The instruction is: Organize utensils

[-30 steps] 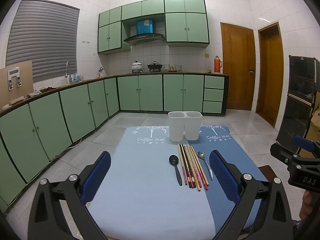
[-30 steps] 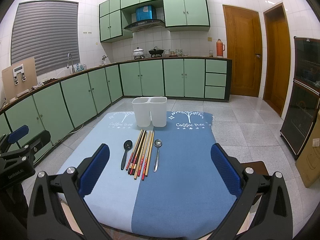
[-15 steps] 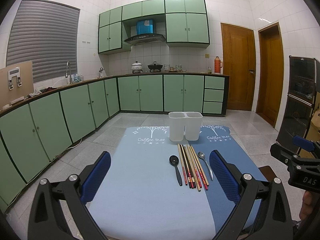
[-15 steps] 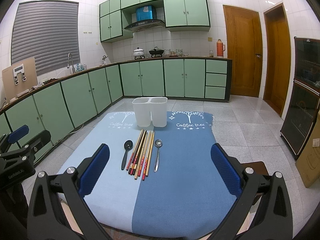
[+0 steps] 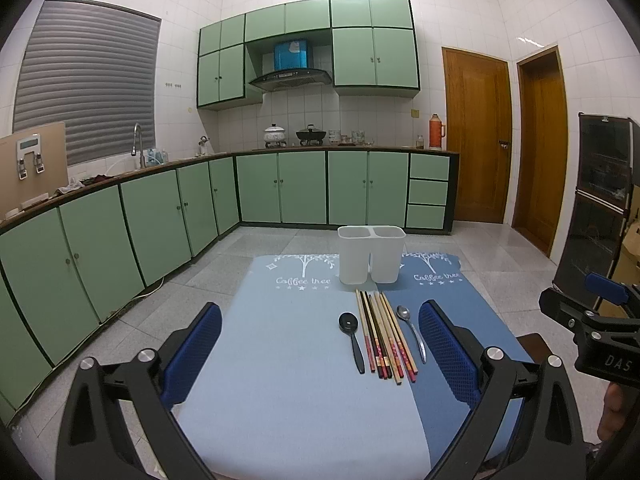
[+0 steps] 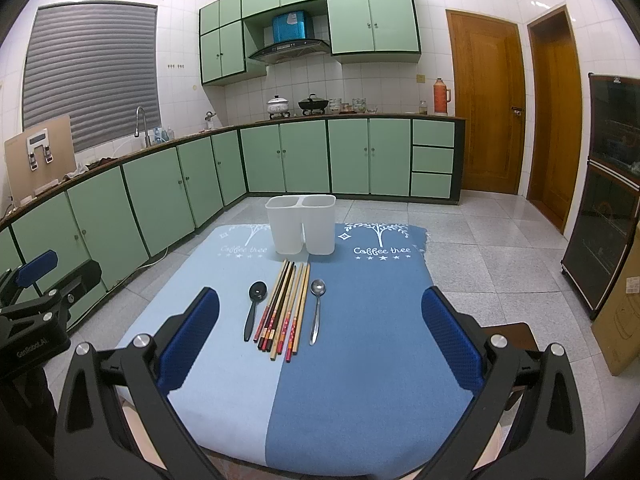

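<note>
Both claws hang above the near edge of the surface point(image 6: 360, 380), which is covered by a two-tone blue cloth printed "Coffee tree". The left claw point(image 5: 320, 356) has its blue-padded fingers spread wide and holds nothing; the right claw point(image 6: 320, 336) is just the same, wide apart and empty.

Seen from the right claw, the utensils lie in a row at about 12 o'clock, well ahead of the fingertips. A bundle of chopsticks point(image 6: 286, 306) lies in the middle, sticks side by side and touching. A black spoon point(image 6: 255, 308) lies just beside them toward 11 o'clock, and a metal spoon point(image 6: 317, 308) just beside them toward 1 o'clock, both with bowls pointing away. Farther out at 12 o'clock, a white two-compartment holder point(image 6: 301, 230) stands upright near the chopstick tips.
</note>
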### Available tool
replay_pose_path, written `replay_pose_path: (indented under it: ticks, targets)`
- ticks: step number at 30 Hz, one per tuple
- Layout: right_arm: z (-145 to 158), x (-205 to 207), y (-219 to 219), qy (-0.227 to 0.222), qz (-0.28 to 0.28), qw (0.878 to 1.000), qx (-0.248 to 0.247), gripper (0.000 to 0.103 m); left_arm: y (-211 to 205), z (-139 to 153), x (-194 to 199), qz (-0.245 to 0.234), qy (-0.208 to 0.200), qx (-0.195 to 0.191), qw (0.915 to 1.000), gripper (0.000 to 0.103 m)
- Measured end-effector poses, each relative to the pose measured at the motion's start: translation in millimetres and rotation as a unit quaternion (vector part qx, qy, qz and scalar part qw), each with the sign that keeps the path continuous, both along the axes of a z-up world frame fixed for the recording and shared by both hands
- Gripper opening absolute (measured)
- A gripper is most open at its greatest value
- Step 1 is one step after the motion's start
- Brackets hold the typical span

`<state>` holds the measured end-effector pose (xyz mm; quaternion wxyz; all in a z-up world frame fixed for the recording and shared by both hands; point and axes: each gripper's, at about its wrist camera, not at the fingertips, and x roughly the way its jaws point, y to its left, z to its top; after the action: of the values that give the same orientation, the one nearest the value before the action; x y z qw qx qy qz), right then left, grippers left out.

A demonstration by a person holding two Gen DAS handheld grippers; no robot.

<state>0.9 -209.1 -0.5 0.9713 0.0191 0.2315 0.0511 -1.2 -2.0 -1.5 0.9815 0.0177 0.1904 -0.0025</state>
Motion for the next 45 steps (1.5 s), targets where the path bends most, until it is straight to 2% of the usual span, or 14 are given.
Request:
replay_pose_path:
  ticks: [30,34,38,45]
  targets:
    - [-0.8,2.2,-0.4,0.003,-0.001,1.0,0.001,0.098,2.7,-0.1,0.8,0.002,0.001,-0.001,1.0,0.097]
    - [-4.6,2.4,-0.3,0.005,-0.001,1.0,0.001,0.098,12.7,8.1,4.8,0.004,0.004,-0.001,1.0,0.097]
    - [-1.2,14.5,-0.3,0.011,-0.004,1.0,-0.004,0.098,12.3,4.6,12.0,0.006,0.01,0.002,0.9999,0.097]
    - [-20.2,49.1,-8.9,0.036,-0.013,0.999,-0.006,0.098,15.0,-7.6,40.4,0.009,0.03,0.011,0.9994,0.097]
